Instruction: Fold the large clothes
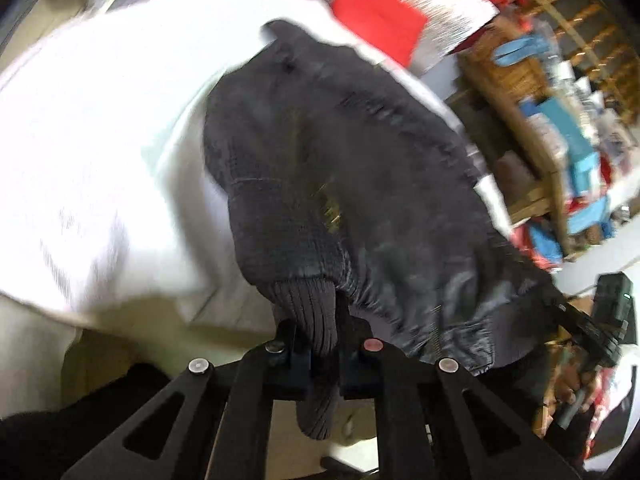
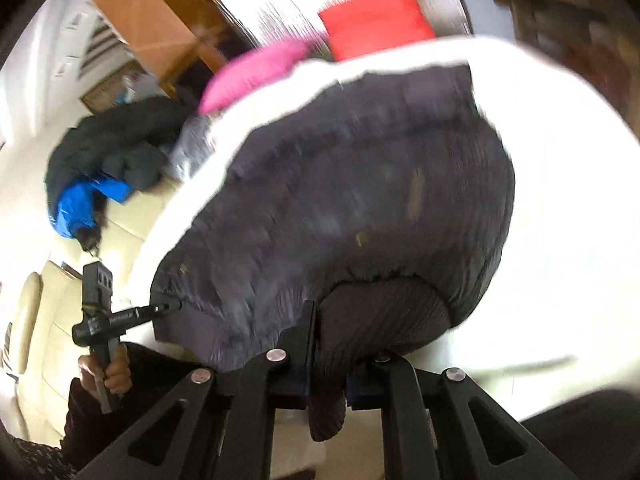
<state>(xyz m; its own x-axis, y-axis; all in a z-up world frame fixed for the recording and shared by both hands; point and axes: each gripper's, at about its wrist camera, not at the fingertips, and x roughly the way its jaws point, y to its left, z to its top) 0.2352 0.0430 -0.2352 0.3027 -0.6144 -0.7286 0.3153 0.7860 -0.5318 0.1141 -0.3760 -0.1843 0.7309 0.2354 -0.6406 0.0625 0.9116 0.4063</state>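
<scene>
A dark grey padded jacket [image 1: 360,184] with ribbed knit hem hangs stretched between both grippers above a white surface [image 1: 100,140]. My left gripper [image 1: 320,344] is shut on the ribbed hem [image 1: 312,320] at one corner. My right gripper [image 2: 332,344] is shut on the ribbed hem [image 2: 380,316] at the other corner of the jacket [image 2: 360,200]. The right gripper also shows in the left wrist view [image 1: 576,320], clamped on the jacket's edge. The left gripper shows in the right wrist view [image 2: 168,308], likewise clamped. Both views are motion-blurred.
A pink cushion [image 2: 252,72] and a red cloth [image 2: 376,20] lie at the far side of the white surface [image 2: 560,200]. A black and blue jacket [image 2: 104,168] lies on a cream sofa [image 2: 48,320]. Wooden shelves with clutter [image 1: 560,140] stand to the right.
</scene>
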